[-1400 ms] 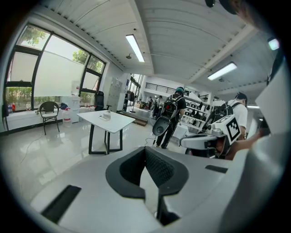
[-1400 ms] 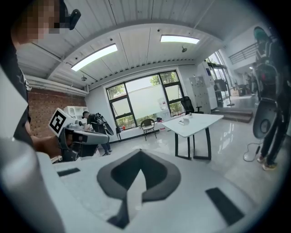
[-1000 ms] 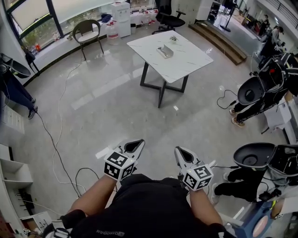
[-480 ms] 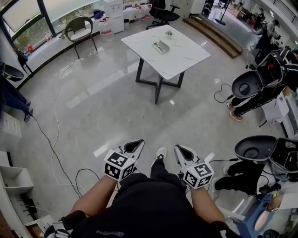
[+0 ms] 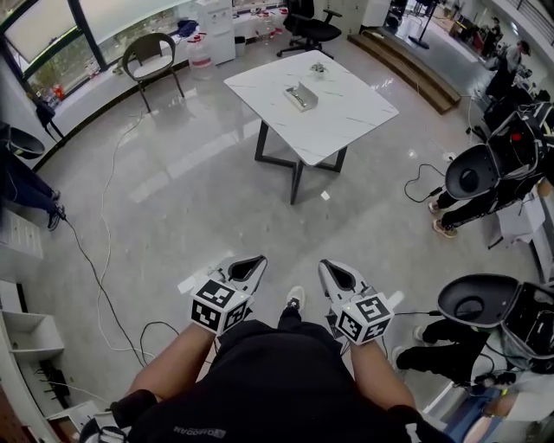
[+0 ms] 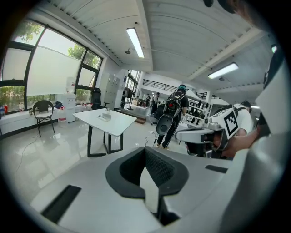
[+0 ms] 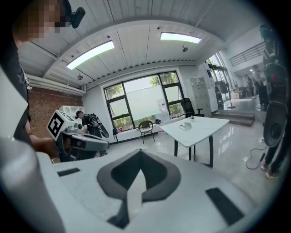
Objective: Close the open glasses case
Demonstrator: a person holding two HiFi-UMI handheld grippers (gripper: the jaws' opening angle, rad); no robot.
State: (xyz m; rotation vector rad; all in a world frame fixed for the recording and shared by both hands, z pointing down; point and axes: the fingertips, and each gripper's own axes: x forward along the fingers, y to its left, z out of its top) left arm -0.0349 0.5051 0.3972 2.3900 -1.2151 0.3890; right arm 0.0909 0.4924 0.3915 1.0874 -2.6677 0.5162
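Observation:
The open glasses case (image 5: 300,96) lies on a white marble-look table (image 5: 333,121) several steps ahead, also small in the left gripper view (image 6: 105,117) and the right gripper view (image 7: 185,126). My left gripper (image 5: 250,264) and right gripper (image 5: 334,272) are held side by side in front of my waist, over the floor and far from the table. Both are shut with nothing between the jaws, as seen on the left gripper (image 6: 146,152) and the right gripper (image 7: 137,155). A small object (image 5: 318,68) sits near the table's far edge.
A cable (image 5: 102,260) runs across the glossy floor at the left. A chair (image 5: 154,54) and an office chair (image 5: 310,26) stand behind the table. People with round black gear (image 5: 485,177) stand at the right, and one more (image 5: 485,298) at the near right. My shoe (image 5: 295,299) shows between the grippers.
The view has shifted as I step forward; a shoe has come into sight between the grippers. Both grippers stay shut and held the same way.

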